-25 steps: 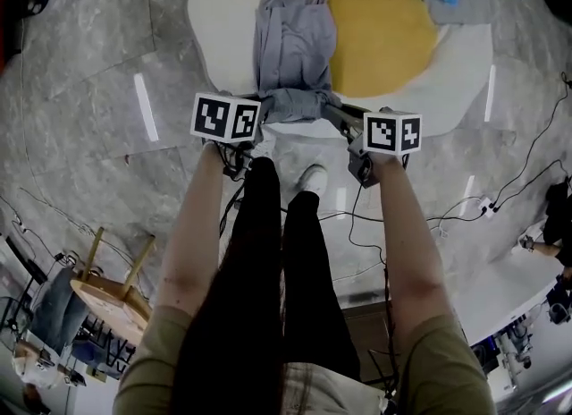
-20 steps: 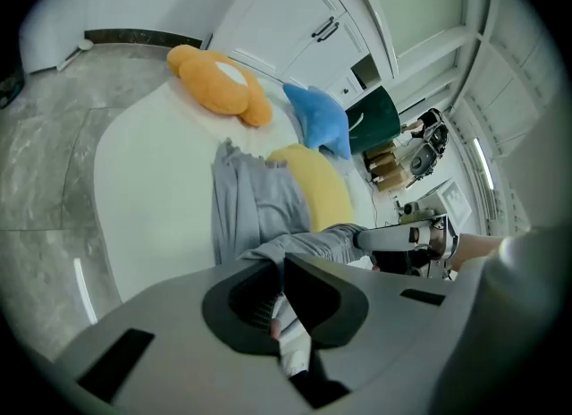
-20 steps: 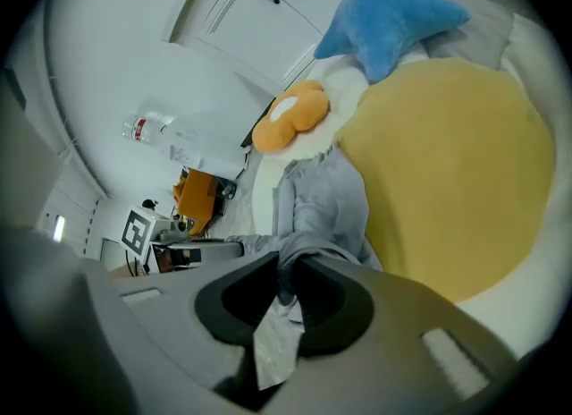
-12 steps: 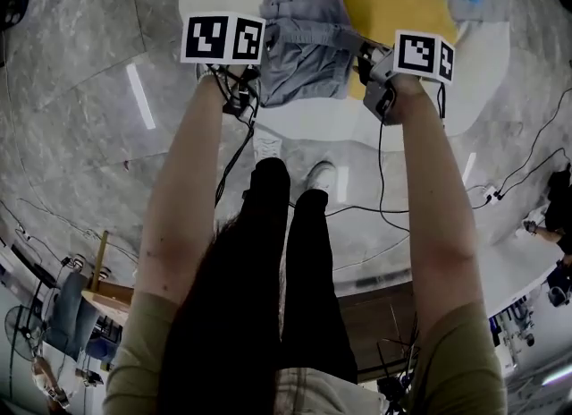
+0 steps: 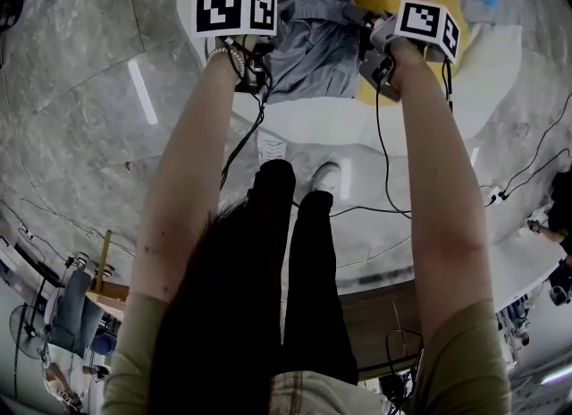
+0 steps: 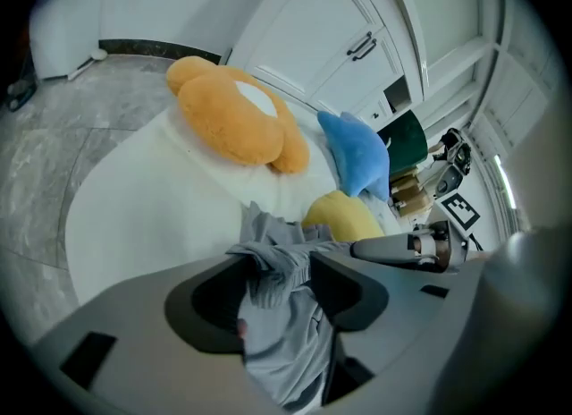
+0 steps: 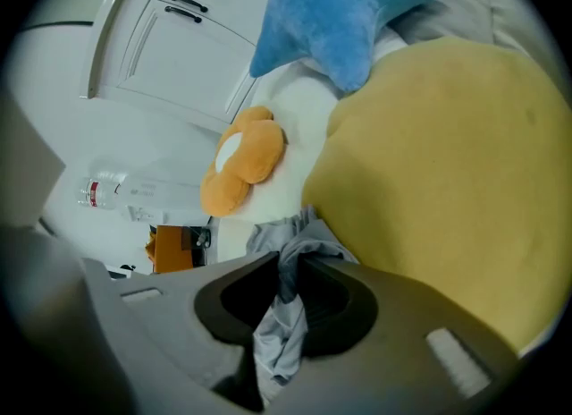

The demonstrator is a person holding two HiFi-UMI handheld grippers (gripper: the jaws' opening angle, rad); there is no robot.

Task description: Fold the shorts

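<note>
Your left gripper (image 6: 279,270) has just been opening its jaws: they stand a narrow way apart, with a bunched edge of the grey shorts (image 5: 313,46) between them and not clamped. Your right gripper (image 7: 290,283) is pinched tight on another bunch of the same shorts, with cloth hanging below its jaws. The shorts lie crumpled on the white mat (image 5: 322,122) between your 2 grippers, their right side against the yellow cushion (image 7: 447,163). 1 blue star pillow (image 7: 344,2) sits beyond that cushion, and 1 orange flower cushion (image 6: 237,122) lies farther back on the mat.
</note>
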